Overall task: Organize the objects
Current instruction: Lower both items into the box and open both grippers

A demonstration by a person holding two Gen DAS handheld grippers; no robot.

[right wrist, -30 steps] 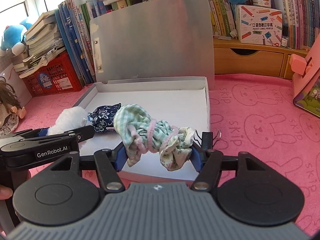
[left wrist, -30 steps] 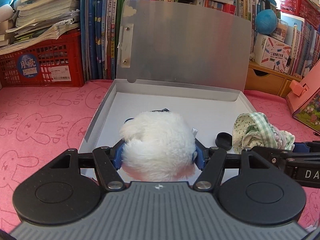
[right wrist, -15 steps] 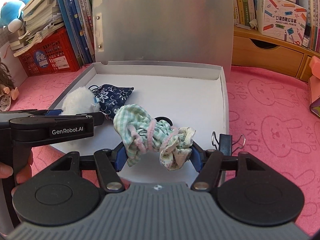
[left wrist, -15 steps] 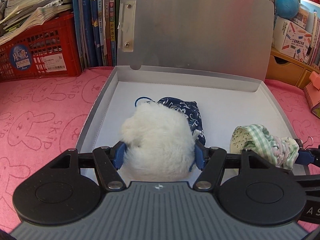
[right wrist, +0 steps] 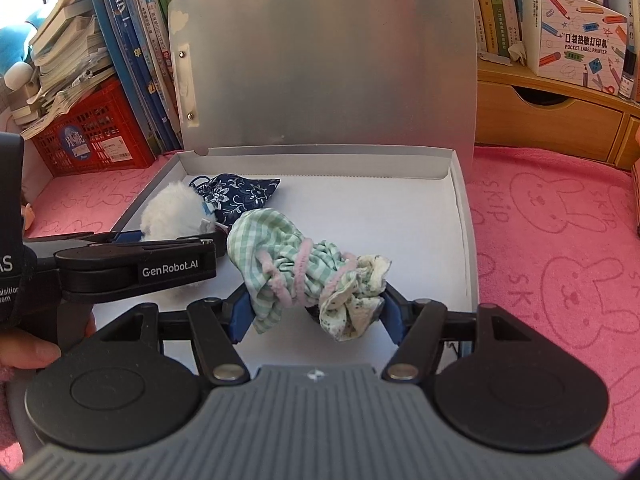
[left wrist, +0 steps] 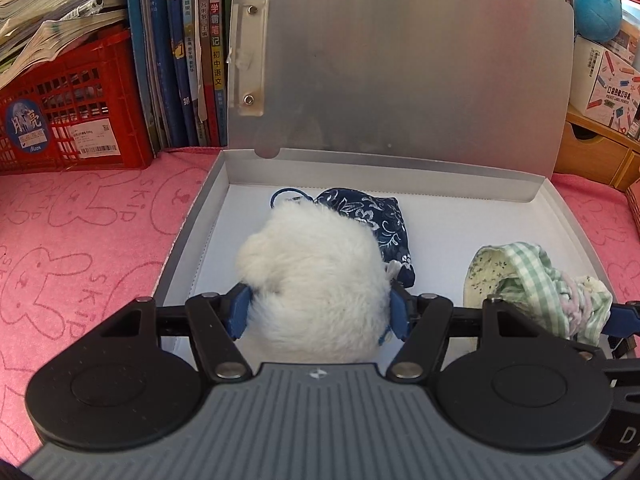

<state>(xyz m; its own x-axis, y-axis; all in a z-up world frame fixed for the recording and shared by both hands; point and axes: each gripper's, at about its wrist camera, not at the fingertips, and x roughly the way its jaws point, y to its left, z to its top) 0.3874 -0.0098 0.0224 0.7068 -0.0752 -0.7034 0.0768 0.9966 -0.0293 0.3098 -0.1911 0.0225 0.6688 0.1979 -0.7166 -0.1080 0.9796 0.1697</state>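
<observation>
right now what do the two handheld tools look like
Both match: the left tool and right tool have ribbed grey bodies, two round black discs, black linkage arms with silver rivets and blue finger pads. The left one's side reads GenRobot.AI in white.

An open box (right wrist: 460, 200) lies on the table (right wrist: 560, 240), its lid (right wrist: 328, 60) standing upright at the back edge. Behind the lid stands a row of books (left wrist: 192, 52), with a crate (left wrist: 72, 112) to their left and a wooden drawer unit (right wrist: 552, 120) to the right. Over the box's left part, the fluffy toy (left wrist: 316, 284) sits in the left hand-held gripper (left wrist: 318, 314), a patterned pouch (left wrist: 372, 216) touching it just behind. To the right, the cloth bundle (right wrist: 308, 268) sits in the right hand-held gripper (right wrist: 316, 312), over the box's near edge.
</observation>
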